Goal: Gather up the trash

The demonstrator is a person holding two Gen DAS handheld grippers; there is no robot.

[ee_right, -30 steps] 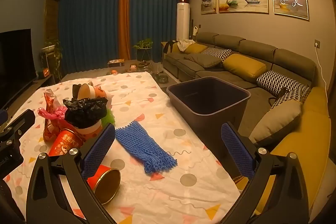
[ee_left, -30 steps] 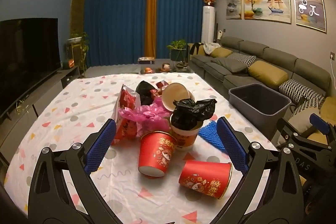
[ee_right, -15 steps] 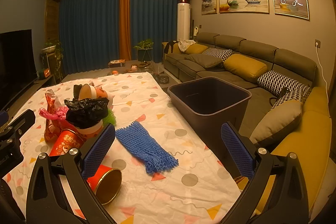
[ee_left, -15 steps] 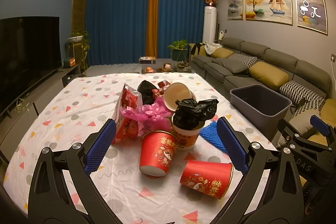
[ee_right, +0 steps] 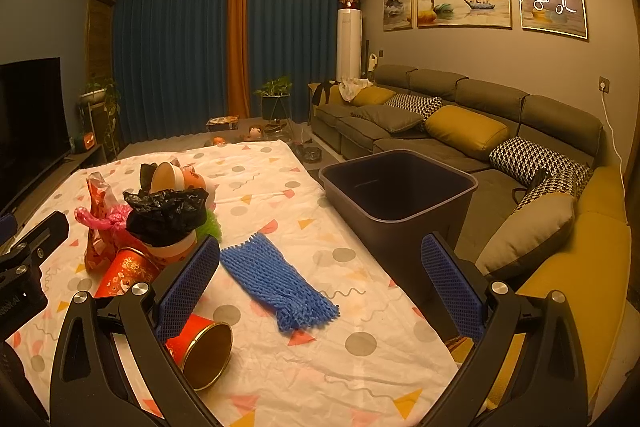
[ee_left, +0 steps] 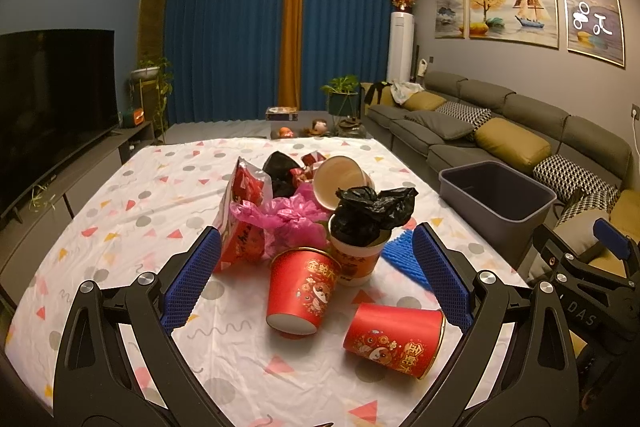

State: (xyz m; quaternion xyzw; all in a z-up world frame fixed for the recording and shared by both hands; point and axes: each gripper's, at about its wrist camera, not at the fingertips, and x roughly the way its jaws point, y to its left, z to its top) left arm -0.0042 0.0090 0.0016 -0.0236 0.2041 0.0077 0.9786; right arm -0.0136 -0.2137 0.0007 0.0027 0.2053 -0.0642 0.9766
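A: How are the hand-held grippers seen?
B: The left hand-held gripper point(ee_left: 316, 275) and right hand-held gripper point(ee_right: 320, 283) are held wide apart, nothing gripped.
A: And the trash?
B: Red cups point(ee_left: 302, 291), a black bag point(ee_left: 372, 213) and blue netting point(ee_right: 276, 281) are left on the table point(ee_left: 120, 211); the grey bin point(ee_right: 400, 195) is placed beside its edge.

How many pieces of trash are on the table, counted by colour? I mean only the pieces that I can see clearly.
Red paper cups: 2
Red snack bag: 1
Black plastic bags: 2
Pink plastic bag: 1
Blue foam net: 1
Pale noodle cups: 2
Green scrap: 1
Total: 10. Small red pieces behind the pile are too hidden to count.
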